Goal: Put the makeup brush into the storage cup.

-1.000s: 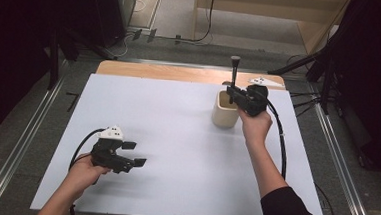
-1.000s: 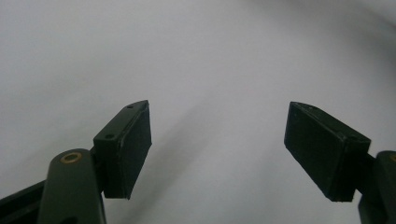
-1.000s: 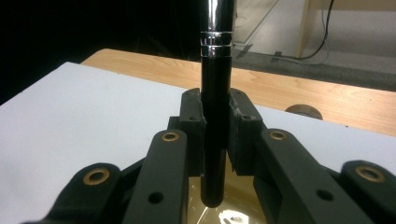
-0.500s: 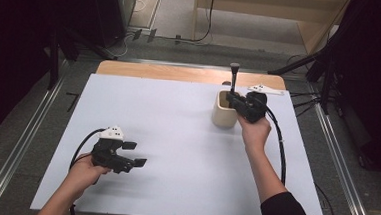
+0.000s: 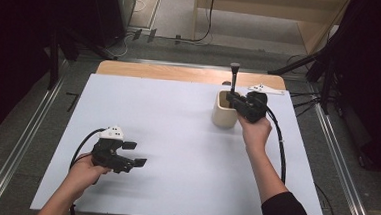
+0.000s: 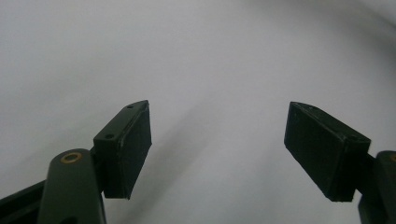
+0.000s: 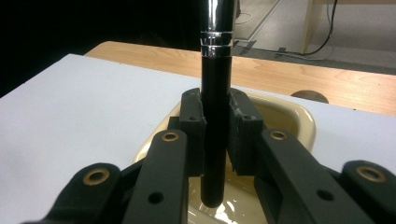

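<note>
My right gripper (image 5: pixel 239 101) is shut on a black brush handle (image 5: pixel 234 82) with a chrome band, holding it upright at the far right of the table. In the right gripper view its pads (image 7: pixel 239 128) press on both sides of the handle (image 7: pixel 215 93), whose rounded lower end hangs inside a cream cup (image 7: pixel 292 114). The cup (image 5: pixel 223 114) stands just left of that hand. My left gripper (image 5: pixel 135 153) lies low at the near left, open. In the left gripper view its pads (image 6: pixel 133 144) stand wide apart over bare white table.
The white table sheet (image 5: pixel 176 136) stretches between the two hands. A wooden strip (image 5: pixel 170 72) runs along its far edge, with a small white three-cornered piece (image 5: pixel 262 88) on it at the right. Metal rails flank the table, and a black cable (image 5: pixel 280 148) trails from the right gripper.
The brush in my right gripper has sunk slightly into the cup. The left hand has stayed put.
</note>
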The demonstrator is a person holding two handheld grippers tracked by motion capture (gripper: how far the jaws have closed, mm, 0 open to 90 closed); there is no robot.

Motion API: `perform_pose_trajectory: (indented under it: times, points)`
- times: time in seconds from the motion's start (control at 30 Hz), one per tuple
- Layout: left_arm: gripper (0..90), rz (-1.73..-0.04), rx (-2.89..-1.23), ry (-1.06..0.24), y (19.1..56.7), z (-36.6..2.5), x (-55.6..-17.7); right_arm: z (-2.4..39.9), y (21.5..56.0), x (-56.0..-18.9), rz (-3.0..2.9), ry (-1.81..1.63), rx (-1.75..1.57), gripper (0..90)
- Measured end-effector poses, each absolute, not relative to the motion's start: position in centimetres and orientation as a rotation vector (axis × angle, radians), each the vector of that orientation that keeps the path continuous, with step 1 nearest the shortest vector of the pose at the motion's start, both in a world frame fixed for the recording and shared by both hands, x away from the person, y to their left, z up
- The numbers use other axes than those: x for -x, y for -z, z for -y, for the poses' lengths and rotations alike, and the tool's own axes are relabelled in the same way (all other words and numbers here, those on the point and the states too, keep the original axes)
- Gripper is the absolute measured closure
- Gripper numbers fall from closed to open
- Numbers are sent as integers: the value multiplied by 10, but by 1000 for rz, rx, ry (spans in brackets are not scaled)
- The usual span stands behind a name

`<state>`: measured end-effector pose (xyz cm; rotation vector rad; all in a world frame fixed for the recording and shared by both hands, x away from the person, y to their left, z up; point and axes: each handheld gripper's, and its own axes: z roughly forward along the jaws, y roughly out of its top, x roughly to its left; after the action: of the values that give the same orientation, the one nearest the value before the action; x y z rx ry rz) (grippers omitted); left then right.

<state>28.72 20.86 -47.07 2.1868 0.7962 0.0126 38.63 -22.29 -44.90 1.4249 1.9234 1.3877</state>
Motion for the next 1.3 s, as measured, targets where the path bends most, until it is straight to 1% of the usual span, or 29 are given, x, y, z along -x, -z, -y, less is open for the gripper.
perform_pose_trajectory:
  times: [0.03, 0.1, 0.13, 0.33, 0.43, 0.6, 0.93, 1.3]
  points:
    - [241, -797, -2182, -25, 470, -208, -287, 223, 448, -386, -1927, -1386, -1411, 756]
    - [245, -781, -2163, -36, 467, -209, -286, 223, 444, -382, -1908, -1380, -1335, 503]
    - [244, -784, -2156, -37, 467, -209, -286, 222, 441, -380, -1896, -1356, -1298, 412]
    - [244, -787, -2186, -21, 470, -208, -287, 221, 435, -374, -1962, -1360, -1288, 254]
    - [244, -794, -2182, -18, 470, -208, -287, 220, 435, -372, -2013, -1364, -1307, 234]
    - [244, -797, -2183, -18, 470, -208, -287, 218, 433, -361, -2084, -1371, -1295, 233]
    - [244, -800, -2192, -14, 471, -209, -288, 221, 441, -332, -2214, -1437, -1294, 251]
    - [244, -806, -2194, -14, 472, -210, -289, 209, 447, -319, -2297, -1441, -1224, 258]
